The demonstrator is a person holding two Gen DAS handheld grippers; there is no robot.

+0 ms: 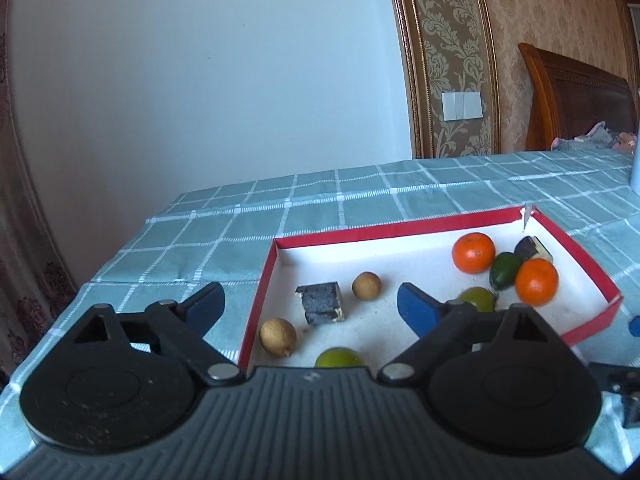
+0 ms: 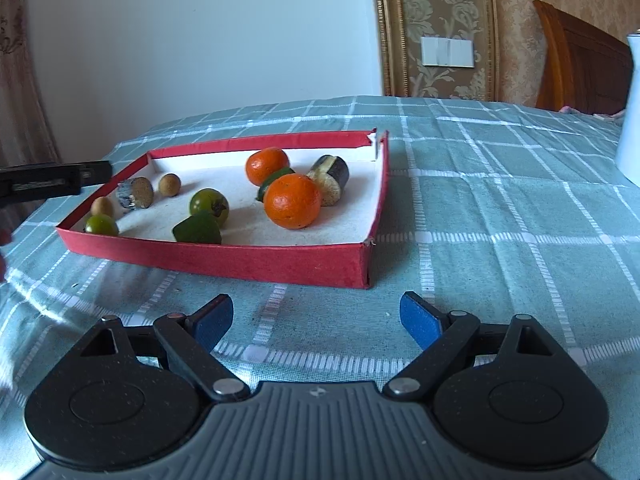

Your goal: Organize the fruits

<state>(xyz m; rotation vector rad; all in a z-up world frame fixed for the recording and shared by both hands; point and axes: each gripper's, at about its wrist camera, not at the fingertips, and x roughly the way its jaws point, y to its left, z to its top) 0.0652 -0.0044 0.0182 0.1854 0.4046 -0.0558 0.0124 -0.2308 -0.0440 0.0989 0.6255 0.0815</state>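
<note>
A shallow red box (image 1: 400, 229) (image 2: 256, 258) with a white floor lies on the checked cloth. In it are two oranges (image 1: 473, 253) (image 1: 536, 282) (image 2: 292, 200) (image 2: 267, 166), green fruits (image 1: 505, 270) (image 1: 339, 358) (image 2: 209, 204) (image 2: 101, 224), two small tan fruits (image 1: 366, 285) (image 1: 278, 337) (image 2: 169, 184) and two dark cut chunks (image 1: 322, 303) (image 1: 532, 248) (image 2: 331, 178). My left gripper (image 1: 310, 310) is open over the box's left end, one finger outside the wall. My right gripper (image 2: 316, 322) is open and empty, in front of the box's near wall.
The table carries a teal checked cloth (image 2: 500, 208). A white jug (image 2: 630, 112) stands at the right edge. The left gripper's body (image 2: 52, 182) shows at the box's far left. A wall and a wooden headboard (image 1: 580, 100) lie behind.
</note>
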